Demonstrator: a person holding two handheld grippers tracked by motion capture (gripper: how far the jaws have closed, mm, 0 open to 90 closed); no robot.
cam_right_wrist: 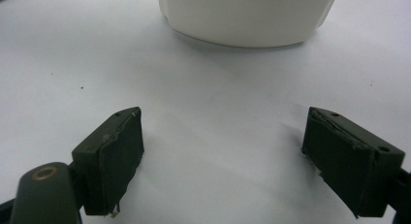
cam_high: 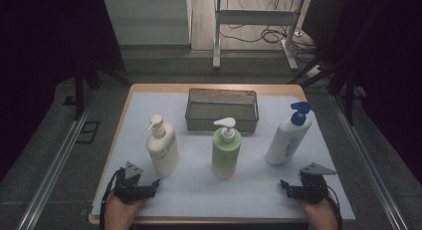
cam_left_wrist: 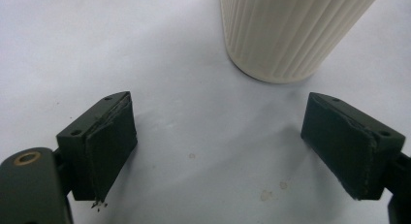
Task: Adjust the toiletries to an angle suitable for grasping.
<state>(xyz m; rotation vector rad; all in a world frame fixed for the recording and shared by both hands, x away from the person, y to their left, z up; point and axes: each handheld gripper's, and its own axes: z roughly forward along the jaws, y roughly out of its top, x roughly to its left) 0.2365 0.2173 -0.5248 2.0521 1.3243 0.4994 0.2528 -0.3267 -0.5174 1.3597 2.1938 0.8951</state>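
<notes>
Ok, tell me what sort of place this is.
Probably a lab or studio rig for recording manipulation, not a home. A small table under a white sheet holds three pump bottles in a row before a wire mesh basket. Dark curtains flank it, with metal rails beside it and loose cables on the floor behind.

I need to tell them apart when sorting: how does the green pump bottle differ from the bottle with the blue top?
The green pump bottle stands upright mid-table; the blue-topped bottle leans, at the right. The first is green with a white pump, the second white with a blue spray-type head. Both stand before the wire basket.
</notes>
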